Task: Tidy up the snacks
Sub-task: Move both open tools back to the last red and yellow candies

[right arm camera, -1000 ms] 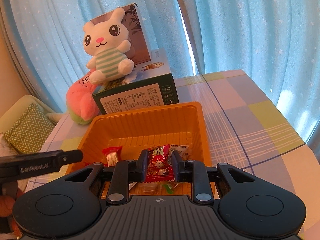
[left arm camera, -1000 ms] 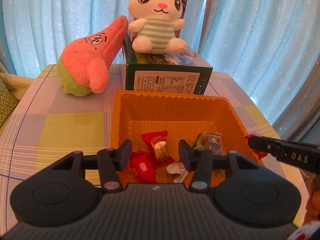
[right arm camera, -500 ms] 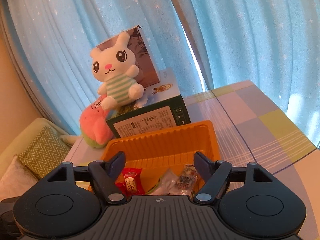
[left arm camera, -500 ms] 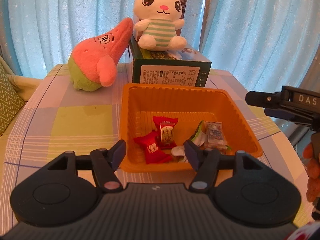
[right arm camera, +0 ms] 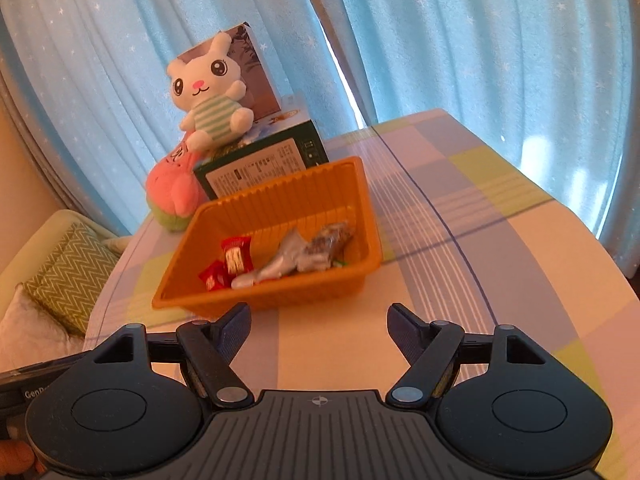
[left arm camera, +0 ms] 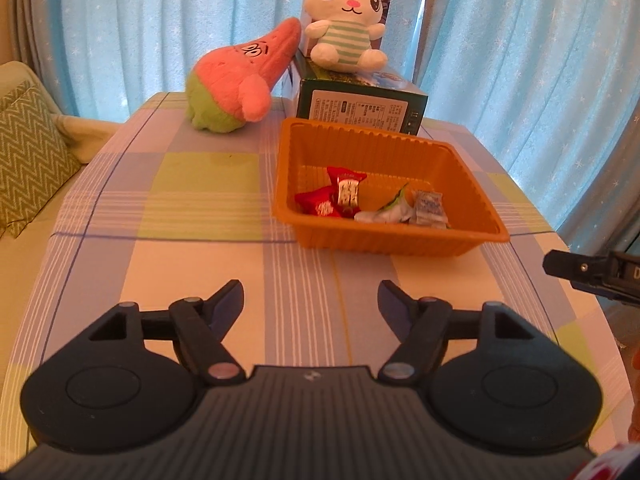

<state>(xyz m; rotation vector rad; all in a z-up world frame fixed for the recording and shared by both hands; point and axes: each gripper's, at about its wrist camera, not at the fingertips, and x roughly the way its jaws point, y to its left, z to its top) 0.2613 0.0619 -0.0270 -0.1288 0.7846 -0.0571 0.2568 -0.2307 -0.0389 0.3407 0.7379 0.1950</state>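
An orange tray (left arm camera: 400,240) (right arm camera: 280,298) sits on the checked tablecloth and holds several wrapped snacks: red packets (left arm camera: 344,194) (right arm camera: 236,258) and silver ones (left arm camera: 428,208) (right arm camera: 304,254). My left gripper (left arm camera: 311,296) hangs over bare cloth in front of the tray, its jaws opening with nothing between them. My right gripper (right arm camera: 319,318) is open and empty, just short of the tray's near wall. A finger of the right gripper (left arm camera: 592,274) shows at the right edge of the left wrist view.
Behind the tray stands a dark green box (left arm camera: 360,110) (right arm camera: 264,164) with a white plush rabbit (left arm camera: 344,20) (right arm camera: 208,100) on top. A pink and green plush (left arm camera: 236,80) (right arm camera: 172,188) lies to its left. Blue curtains hang behind; a zigzag cushion (left arm camera: 28,148) lies left of the table.
Both grippers pulled back from the tray toward the table's near side. The right gripper let go of a red packet and opened wide; the left one opened wider.
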